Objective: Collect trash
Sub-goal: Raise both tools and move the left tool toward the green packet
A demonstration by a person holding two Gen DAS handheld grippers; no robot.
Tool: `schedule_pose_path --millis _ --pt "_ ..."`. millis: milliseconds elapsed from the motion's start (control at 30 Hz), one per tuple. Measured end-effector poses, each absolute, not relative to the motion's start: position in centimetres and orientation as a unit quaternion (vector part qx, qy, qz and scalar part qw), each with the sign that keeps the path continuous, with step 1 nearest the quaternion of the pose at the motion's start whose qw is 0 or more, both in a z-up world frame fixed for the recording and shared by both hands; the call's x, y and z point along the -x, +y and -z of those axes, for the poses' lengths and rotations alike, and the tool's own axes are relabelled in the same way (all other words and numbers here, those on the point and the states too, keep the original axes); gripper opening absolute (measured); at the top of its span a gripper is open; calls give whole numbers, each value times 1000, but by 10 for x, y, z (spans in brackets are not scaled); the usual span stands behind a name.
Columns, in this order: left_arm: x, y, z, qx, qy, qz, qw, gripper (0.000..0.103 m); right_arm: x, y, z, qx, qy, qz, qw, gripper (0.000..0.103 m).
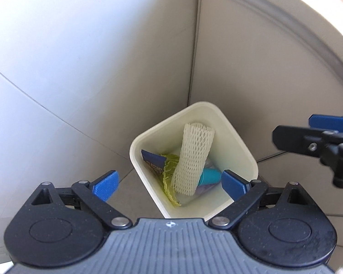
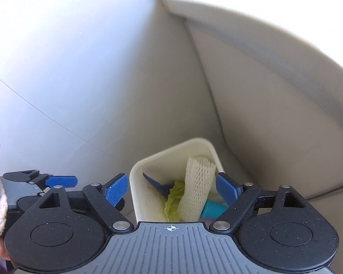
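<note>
A cream square trash bin (image 1: 226,123) stands on the floor in a corner. It holds a white foam net sleeve (image 1: 192,157), a blue wrapper (image 1: 152,162), a yellow-green leafy scrap (image 1: 169,171) and a teal cap (image 1: 209,175). My left gripper (image 1: 170,183) is open and empty above the bin. My right gripper (image 2: 171,190) is open and empty above the same bin (image 2: 137,182), where the foam sleeve (image 2: 196,189) leans upright. The right gripper also shows in the left wrist view (image 1: 292,134), and the left gripper in the right wrist view (image 2: 61,181).
Pale walls (image 1: 91,57) meet at a corner behind the bin. A beige cabinet or counter side (image 1: 274,68) rises to the right. The tiled floor (image 1: 125,178) shows beside the bin.
</note>
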State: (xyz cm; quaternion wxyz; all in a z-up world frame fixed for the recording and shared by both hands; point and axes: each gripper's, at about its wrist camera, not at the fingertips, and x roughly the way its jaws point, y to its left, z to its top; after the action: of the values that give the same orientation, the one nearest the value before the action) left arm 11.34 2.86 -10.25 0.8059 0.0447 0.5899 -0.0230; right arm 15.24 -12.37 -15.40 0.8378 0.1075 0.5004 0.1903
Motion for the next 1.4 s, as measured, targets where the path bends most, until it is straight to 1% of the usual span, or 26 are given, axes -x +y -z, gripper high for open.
schedule_pose_path --millis 367,667,867,1033,1300,1400 --pt "-114 14 39 -39 543 29 838 102 -146 -148 82 -60 437 -196 876 95" --pt "-142 -25 -5 -38 508 54 859 102 -170 -191 40 -46 397 -177 899 96" --pt "-170 -63 -14 -43 495 77 864 102 -194 -237 27 -40 382 -152 911 96" --pt "-198 -96 -20 -67 477 97 871 102 -217 -270 22 -46 371 -135 918 96" --pt "-242 -134 -24 -102 429 159 883 102 -251 -307 27 -61 359 -123 923 97" --pt "-261 -144 -21 -113 416 185 883 101 -266 -319 35 -84 360 -122 921 97"
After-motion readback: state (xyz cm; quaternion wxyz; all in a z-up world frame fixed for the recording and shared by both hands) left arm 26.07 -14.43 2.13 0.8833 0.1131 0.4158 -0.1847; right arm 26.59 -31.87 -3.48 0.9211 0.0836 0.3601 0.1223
